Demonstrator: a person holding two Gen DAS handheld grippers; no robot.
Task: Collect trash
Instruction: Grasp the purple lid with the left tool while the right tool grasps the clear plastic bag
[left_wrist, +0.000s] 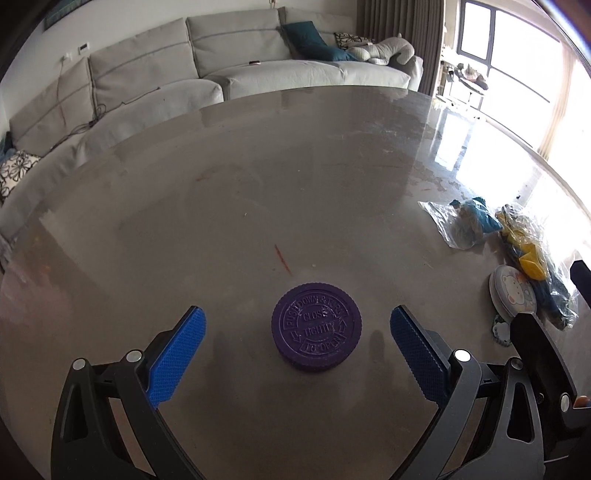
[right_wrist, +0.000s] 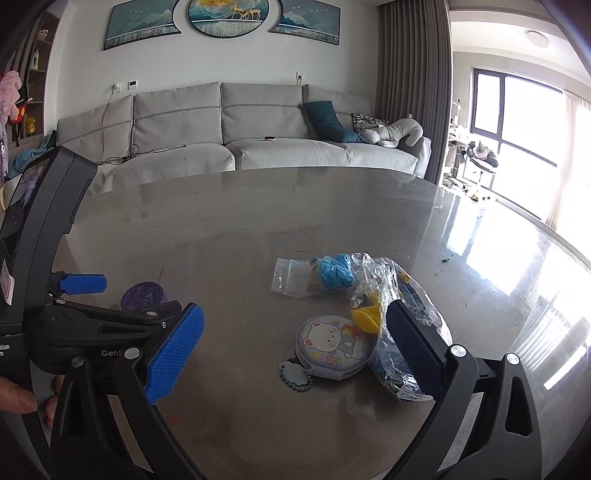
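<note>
The left gripper (left_wrist: 297, 321) is spread wide around a purple cap (left_wrist: 316, 328) lying flat on the surface (left_wrist: 221, 206). The right gripper (right_wrist: 293, 325) gapes over a round pouch (right_wrist: 332, 345) beside crumpled bags (right_wrist: 388, 291).

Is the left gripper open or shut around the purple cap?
Open. The left gripper has its blue fingers spread wide on either side of the purple cap, touching neither side. The cap lies flat on the table.

glossy grey-brown desk (left_wrist: 258, 177), purple ribbed screw cap (left_wrist: 316, 328), clear zip bag (right_wrist: 295, 277), crumpled plastic wrapper (right_wrist: 406, 295), round bear-print tin (right_wrist: 334, 345)
</note>
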